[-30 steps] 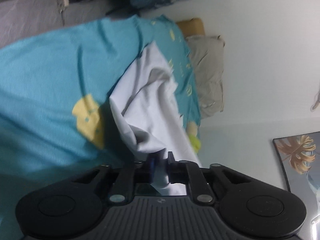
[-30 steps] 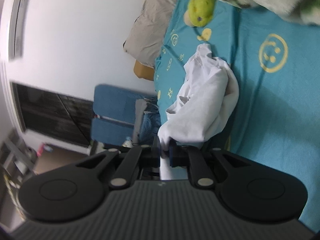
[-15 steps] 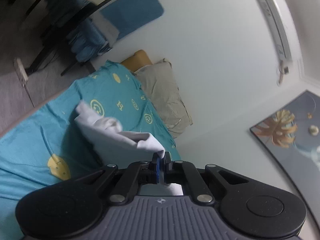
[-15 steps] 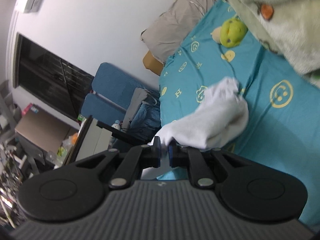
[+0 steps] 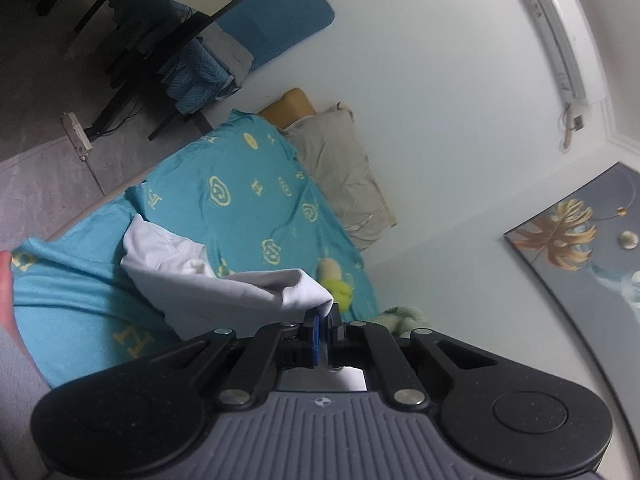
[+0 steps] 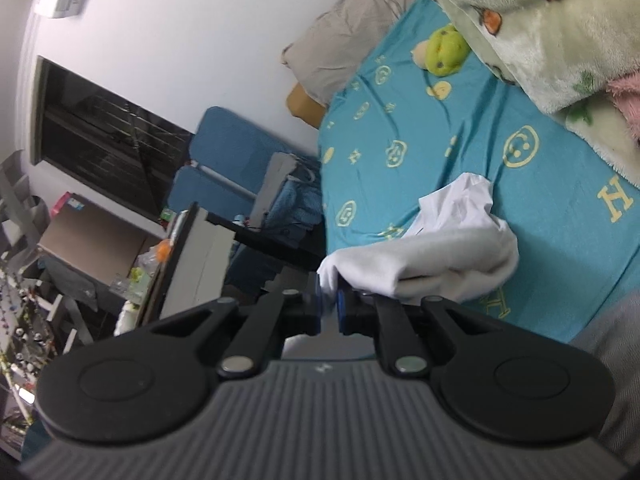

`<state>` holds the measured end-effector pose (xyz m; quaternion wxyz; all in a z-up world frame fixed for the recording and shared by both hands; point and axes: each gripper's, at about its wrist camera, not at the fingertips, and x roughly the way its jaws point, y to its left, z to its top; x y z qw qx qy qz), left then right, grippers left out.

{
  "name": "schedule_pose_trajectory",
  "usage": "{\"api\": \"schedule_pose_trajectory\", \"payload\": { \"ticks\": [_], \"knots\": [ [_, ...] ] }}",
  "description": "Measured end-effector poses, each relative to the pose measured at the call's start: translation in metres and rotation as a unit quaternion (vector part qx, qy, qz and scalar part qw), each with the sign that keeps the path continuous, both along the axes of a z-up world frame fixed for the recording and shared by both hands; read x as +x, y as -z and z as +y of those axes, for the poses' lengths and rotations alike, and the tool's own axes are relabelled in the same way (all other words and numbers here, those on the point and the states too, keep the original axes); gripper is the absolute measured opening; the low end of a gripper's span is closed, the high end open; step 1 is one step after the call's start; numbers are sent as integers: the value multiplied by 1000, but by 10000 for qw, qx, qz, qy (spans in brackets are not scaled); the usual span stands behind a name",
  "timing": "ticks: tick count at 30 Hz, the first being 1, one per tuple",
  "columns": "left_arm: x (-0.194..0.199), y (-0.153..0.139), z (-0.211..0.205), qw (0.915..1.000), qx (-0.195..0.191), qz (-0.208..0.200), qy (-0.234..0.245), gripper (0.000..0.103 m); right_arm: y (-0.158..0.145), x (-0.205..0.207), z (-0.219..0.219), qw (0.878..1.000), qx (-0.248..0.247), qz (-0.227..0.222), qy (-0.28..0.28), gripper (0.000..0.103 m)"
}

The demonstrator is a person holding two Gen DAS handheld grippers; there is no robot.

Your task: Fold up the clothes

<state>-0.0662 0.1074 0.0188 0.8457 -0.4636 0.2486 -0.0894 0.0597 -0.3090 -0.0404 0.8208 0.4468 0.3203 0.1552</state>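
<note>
Right, both fingers pinching white garment [image 5: 224, 292]: left gripper [image 5: 323, 320] on one corner, right gripper [image 6: 329, 300] on other. Garment bunched, sagging onto bed [image 6: 440, 152] near its foot edge. Pull hands apart evenly, keep tension, then lay flat.

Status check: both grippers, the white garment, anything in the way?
Left gripper and right gripper each shut on white garment. Garment partly lifted off teal sheet. Green plush toy well clear.
</note>
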Motion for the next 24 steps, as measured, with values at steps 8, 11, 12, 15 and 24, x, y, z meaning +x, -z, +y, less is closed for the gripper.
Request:
{"api": "schedule_pose_trajectory", "payload": {
  "ticks": [8, 11, 12, 15, 24],
  "knots": [
    [107, 39, 0, 9976, 289, 608, -188, 4, 40, 92, 11, 9982, -3, 574, 190, 11],
    [152, 64, 3, 9953, 419, 834, -249, 4, 62, 133, 16, 9966, -25, 786, 234, 11],
    [168, 73, 4, 9944, 465, 915, -257, 4, 70, 146, 18, 9960, -37, 862, 243, 11],
    [211, 100, 6, 9915, 630, 1120, -220, 5, 98, 182, 22, 9936, -63, 1103, 256, 11],
    [278, 176, 4, 9850, 953, 1437, -110, 5, 164, 235, 26, 9870, -306, 1571, 139, 13]
  ]
}}
